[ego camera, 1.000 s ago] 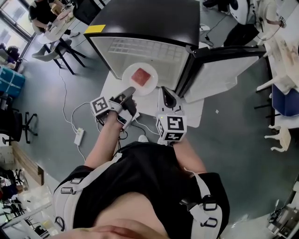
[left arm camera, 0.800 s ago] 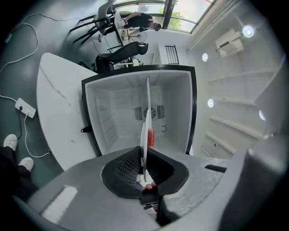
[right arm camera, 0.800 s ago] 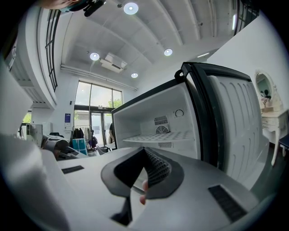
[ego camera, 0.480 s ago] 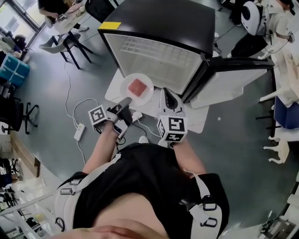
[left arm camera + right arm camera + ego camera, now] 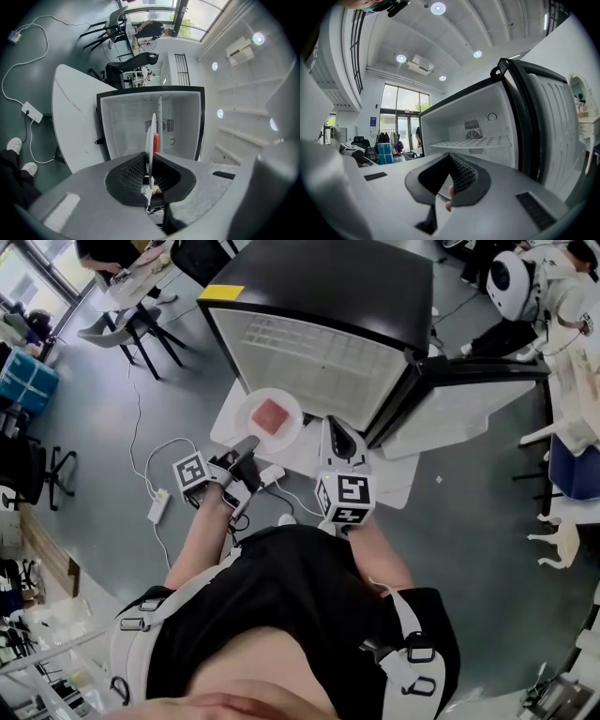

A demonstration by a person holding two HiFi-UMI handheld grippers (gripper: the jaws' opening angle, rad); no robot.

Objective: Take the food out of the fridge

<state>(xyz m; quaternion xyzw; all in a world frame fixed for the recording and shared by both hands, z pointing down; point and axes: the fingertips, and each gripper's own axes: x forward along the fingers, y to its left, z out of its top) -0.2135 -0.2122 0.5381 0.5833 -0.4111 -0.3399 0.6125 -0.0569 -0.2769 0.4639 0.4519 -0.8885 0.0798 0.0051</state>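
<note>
A flat red slab of food [image 5: 271, 415] lies at the centre of a round, smooth white plate [image 5: 291, 409], held level just outside the open fridge [image 5: 319, 352] and over the white board [image 5: 223, 427] at its foot. The left gripper [image 5: 247, 443] is clamped on the plate's rim at 6 o'clock; in the left gripper view its ribbed black pads pinch the thin plate [image 5: 151, 136] edge-on, with the food [image 5: 156, 142] showing red on one face. At 12 o'clock of the plate the glossy black-topped cabinet gapes, its white moulded liner and wire shelf [image 5: 309, 343] bare. The door [image 5: 469, 399] swings wide at 3 o'clock. The right gripper [image 5: 337, 432] hovers just beside the plate at 4 o'clock, its jaws pressed together on nothing, as the right gripper view shows. Open grey floor [image 5: 122, 427] lies at 9 o'clock, crossed by a white cable [image 5: 155, 451] and power strip [image 5: 157, 512]
</note>
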